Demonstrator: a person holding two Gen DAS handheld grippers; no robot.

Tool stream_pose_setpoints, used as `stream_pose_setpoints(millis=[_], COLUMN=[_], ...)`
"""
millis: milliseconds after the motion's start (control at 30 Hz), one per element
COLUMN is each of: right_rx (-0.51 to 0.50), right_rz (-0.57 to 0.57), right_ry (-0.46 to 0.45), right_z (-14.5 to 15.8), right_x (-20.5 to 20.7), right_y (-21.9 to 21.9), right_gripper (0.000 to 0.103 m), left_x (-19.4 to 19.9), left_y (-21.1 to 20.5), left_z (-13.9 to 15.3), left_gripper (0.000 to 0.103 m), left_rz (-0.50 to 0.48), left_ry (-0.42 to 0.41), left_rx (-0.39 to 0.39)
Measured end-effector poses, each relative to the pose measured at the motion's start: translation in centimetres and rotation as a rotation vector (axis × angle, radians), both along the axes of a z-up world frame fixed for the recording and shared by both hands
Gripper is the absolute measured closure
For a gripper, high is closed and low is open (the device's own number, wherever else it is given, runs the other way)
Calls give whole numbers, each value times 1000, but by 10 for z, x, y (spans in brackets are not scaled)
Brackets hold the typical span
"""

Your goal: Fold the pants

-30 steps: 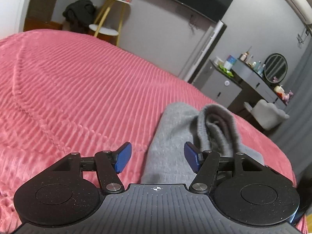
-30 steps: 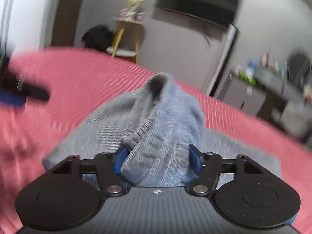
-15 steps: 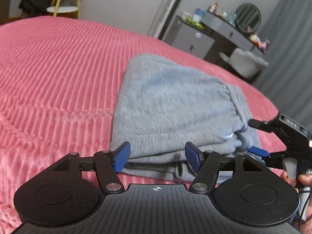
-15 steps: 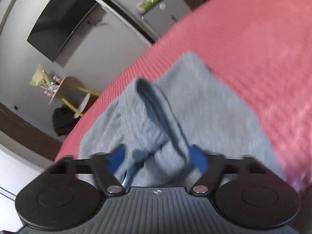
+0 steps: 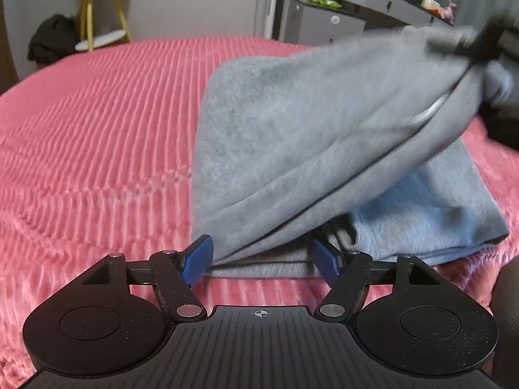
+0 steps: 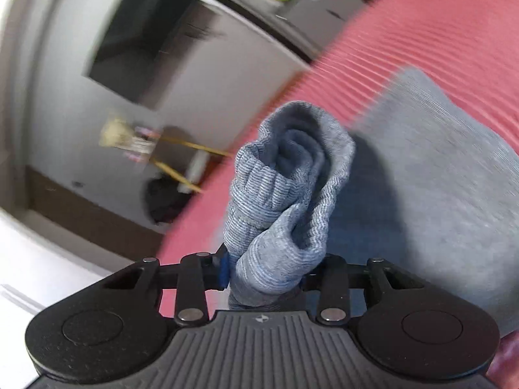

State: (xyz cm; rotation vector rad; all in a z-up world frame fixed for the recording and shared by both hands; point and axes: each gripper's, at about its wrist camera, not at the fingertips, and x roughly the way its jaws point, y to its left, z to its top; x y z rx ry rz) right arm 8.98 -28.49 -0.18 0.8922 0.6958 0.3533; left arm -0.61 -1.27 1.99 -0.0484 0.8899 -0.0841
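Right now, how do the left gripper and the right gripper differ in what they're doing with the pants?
The left gripper is open, its blue pads either side of the folded edge of the gray pants low on the pink bedspread. The right gripper is shut on a bunched ribbed part of the pants, lifted above the bed. Both are the same black, blue-padded design and work on one garment.

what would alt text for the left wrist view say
Grey pants lie on a pink ribbed bedspread, one layer pulled up to the right by the right gripper. The open left gripper sits at their near edge.
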Motion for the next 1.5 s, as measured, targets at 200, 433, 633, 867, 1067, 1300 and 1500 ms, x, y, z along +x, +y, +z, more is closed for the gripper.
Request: stream_pose_setpoints(millis=[200, 433, 633, 867, 1067, 1300, 1500], right_rx=[87, -248, -236, -136, -215, -141, -144], right_rz=[13, -92, -120, -193, -176, -209, -203], right_ry=[-141, -8, 147, 109, -5, -93, -30], right_z=[34, -12, -55, -68, -35, -2, -18], right_x=[-25, -24, -16, -17, -30, -34, -35], right_y=[-16, -44, -56, -71, -57, -67, -69], right_gripper=[67, 64, 40, 52, 60, 60, 60], left_x=[3, -21, -12, -7, -5, -17, -14], left_y=[26, 25, 10, 4, 3, 9, -12], left_z=[-3, 14, -4, -9, -6, 4, -5], left_gripper=[83, 73, 52, 53, 87, 71, 49], left_rz=[150, 62, 59, 79, 72, 77, 10], left_ry=[19, -85, 31, 45, -2, -68, -17], left_rx=[-87, -192, -34, -16, -50, -129, -6])
